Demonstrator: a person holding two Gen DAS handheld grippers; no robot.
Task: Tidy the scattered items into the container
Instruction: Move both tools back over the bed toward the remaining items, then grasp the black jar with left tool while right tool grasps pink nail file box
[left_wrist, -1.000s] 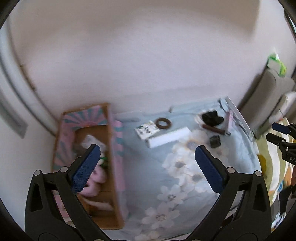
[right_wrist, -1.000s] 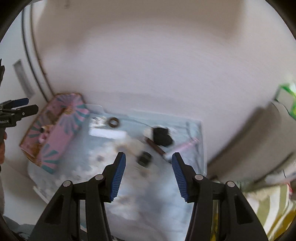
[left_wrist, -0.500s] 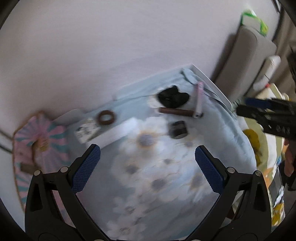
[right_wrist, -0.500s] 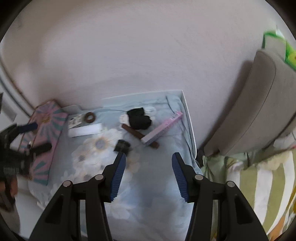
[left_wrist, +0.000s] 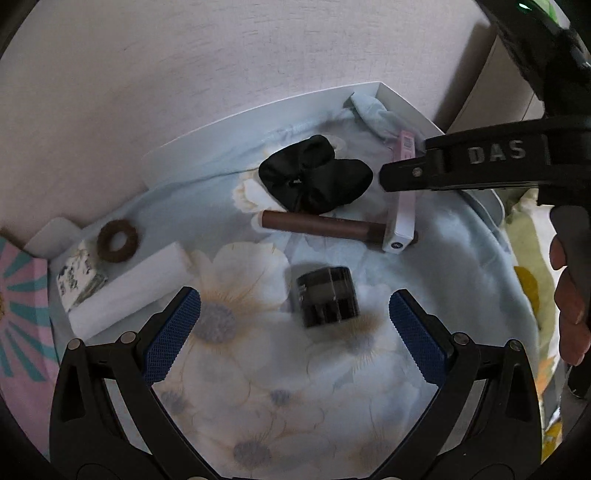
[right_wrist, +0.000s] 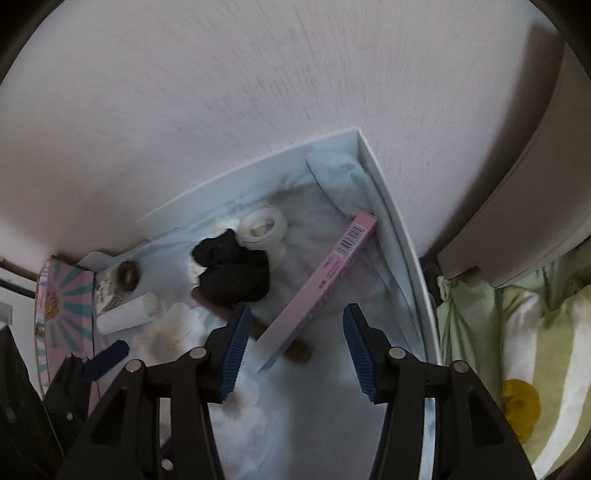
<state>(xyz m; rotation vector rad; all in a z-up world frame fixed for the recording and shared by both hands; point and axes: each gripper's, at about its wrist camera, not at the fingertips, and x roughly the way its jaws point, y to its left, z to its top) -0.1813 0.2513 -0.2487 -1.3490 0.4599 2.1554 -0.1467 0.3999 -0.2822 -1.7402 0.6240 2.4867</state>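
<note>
Left gripper (left_wrist: 295, 332): jaws spread wide and empty, poised over the dark jar (left_wrist: 328, 297), which lies on its side on the floral cloth (left_wrist: 295, 406).
Right gripper (right_wrist: 293, 354): jaws part-open, nothing clamped; the near end of the pink box (right_wrist: 325, 284) lies between them, pads not seen touching it.
Container: pink sunburst box (right_wrist: 61, 314) at the far left edge of the desk, well apart from both the jar and the pink box.
Scattered items: all on the cloth, none yet stowed as far as can be seen.
Risk 1: the jar, being round and on its side, may roll out of the closing jaws if they meet it off-centre.
Risk 2: the pink box rests across the brown tube (left_wrist: 321, 225); lifting one end may lever the tube away or let the long box swing and slip.
Risk 3: either set of jaws may pinch the loose cloth and drag neighbouring items.
Risk 4: the two grippers work close together and may collide.
Count: one dark jar; one pink box; one brown tube; one black scrunchie (left_wrist: 314, 177); one brown ring (left_wrist: 117, 240); one white roll (left_wrist: 129, 291); one patterned packet (left_wrist: 75, 278); one white ring-shaped item (right_wrist: 263, 225).
</note>
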